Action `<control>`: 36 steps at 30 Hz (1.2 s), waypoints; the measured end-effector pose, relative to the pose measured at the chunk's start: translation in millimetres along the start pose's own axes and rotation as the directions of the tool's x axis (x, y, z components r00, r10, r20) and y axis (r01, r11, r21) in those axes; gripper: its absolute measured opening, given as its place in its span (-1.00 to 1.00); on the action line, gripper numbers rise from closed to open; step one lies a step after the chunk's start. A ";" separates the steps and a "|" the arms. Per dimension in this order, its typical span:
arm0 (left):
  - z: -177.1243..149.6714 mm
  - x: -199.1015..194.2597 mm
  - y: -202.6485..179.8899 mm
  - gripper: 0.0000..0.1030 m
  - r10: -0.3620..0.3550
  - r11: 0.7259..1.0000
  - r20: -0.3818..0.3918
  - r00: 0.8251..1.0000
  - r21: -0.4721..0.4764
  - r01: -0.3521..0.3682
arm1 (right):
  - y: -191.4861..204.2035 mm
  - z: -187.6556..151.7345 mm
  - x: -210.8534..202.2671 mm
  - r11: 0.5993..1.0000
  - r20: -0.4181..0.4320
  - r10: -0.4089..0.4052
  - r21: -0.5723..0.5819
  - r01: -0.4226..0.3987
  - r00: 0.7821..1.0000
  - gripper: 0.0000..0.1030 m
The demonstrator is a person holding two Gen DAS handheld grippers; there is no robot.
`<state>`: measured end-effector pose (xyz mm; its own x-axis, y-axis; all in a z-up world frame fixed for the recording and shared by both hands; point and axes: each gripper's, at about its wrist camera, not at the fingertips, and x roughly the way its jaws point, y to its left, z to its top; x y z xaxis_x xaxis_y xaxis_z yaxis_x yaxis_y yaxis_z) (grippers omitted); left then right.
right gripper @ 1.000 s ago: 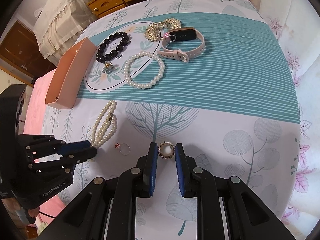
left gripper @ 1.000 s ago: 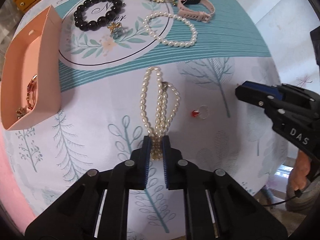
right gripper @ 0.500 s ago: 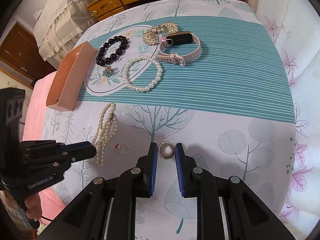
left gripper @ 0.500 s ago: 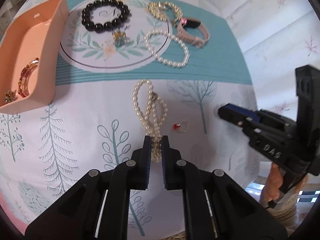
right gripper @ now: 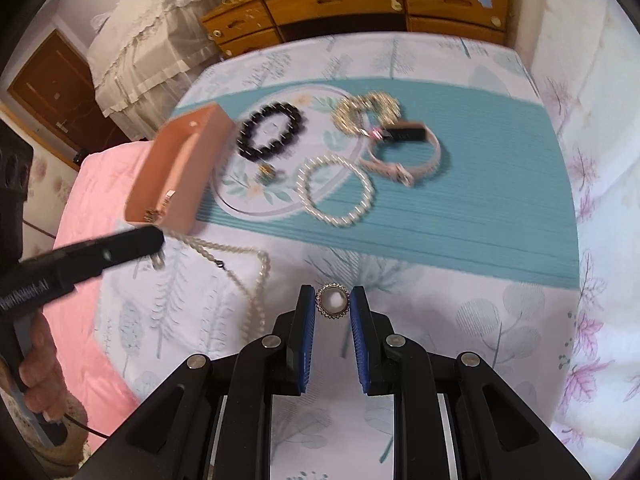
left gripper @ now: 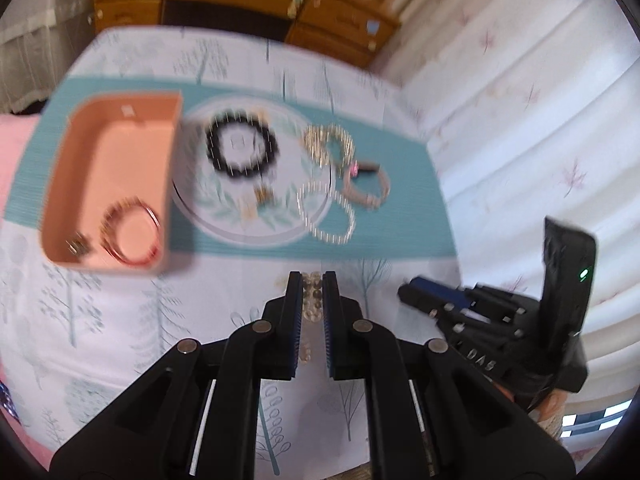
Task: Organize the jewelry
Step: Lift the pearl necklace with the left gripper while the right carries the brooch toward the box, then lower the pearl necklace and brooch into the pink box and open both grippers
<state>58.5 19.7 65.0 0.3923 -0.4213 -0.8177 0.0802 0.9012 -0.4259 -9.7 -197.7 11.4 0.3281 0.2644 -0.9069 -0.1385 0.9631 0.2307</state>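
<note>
- The left gripper [left gripper: 312, 300] has its two blue-padded jaws nearly together, pinching a bunch of the pearl necklace [right gripper: 256, 280]. In the right wrist view the necklace hangs from its tip and trails over the tablecloth [right gripper: 460, 280] toward 5 o'clock.
- The right gripper [right gripper: 333, 304] has its jaws a little apart, and the round pearl brooch [right gripper: 333, 301] sits between the blue pads and seems to touch both.
- The pink tray [left gripper: 116, 184] lies at 10 o'clock from the left gripper. A red and gold bangle [left gripper: 130, 232] and a small gold piece [left gripper: 78, 245] lie in its near end.
- The black bead bracelet [left gripper: 241, 148] lies just right of the tray, on the round printed emblem [left gripper: 224, 216].
- The pearl bracelet [right gripper: 338, 190] lies at 12 o'clock from the right gripper, half on the emblem and half on the teal stripe.
- The gold chain bracelet [right gripper: 366, 112] and the pink watch band [right gripper: 404, 152] lie beyond it, touching each other.
- A small gold charm [right gripper: 266, 171] lies near the black beads, at 6 o'clock from them.
- A wooden dresser [right gripper: 360, 4] stands behind the table.
</note>
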 end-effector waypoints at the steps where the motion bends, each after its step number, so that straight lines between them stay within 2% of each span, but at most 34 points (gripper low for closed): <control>1: 4.0 -11.2 1.2 -0.87 -0.003 1.000 0.023 1.000 -0.002 0.003 | 7.6 4.9 -5.4 1.000 0.011 0.002 -0.014 -0.002 1.000 -0.66; 7: 27.5 -77.3 10.1 -0.87 -0.005 1.000 0.165 0.986 -0.005 0.006 | 53.0 32.8 -32.0 0.996 0.066 0.037 -0.082 -0.032 0.997 -0.65; 14: 56.3 -150.7 27.5 -0.87 0.036 0.999 0.317 0.948 -0.014 -0.033 | 120.4 69.8 -51.4 0.983 0.129 0.090 -0.173 -0.067 0.988 -0.65; 19: 73.1 -173.2 48.3 -0.87 0.084 0.996 0.363 0.928 -0.040 -0.075 | 165.5 105.3 -37.8 0.976 0.131 0.122 -0.195 -0.095 0.984 -0.65; 25: 87.7 -144.6 88.1 -0.87 0.133 0.990 0.310 0.941 -0.090 -0.111 | 206.6 140.3 14.7 0.974 0.066 0.137 -0.193 -0.122 0.988 -0.65; 29: 93.4 -100.1 121.9 -0.87 0.158 0.983 0.241 0.958 -0.130 -0.130 | 221.7 155.1 61.5 0.978 0.007 0.108 -0.182 -0.105 0.994 -0.65; 36: 93.9 -31.5 161.7 -0.86 0.191 0.973 0.141 0.971 -0.156 -0.169 | 229.6 169.7 136.6 0.982 -0.082 0.059 -0.175 -0.073 0.995 -0.65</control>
<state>145.1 188.3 58.2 0.5254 -0.2226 -0.8212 -0.1309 0.9325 -0.3365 161.9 68.0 0.4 0.2418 0.3160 -0.9174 -0.3234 0.9177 0.2309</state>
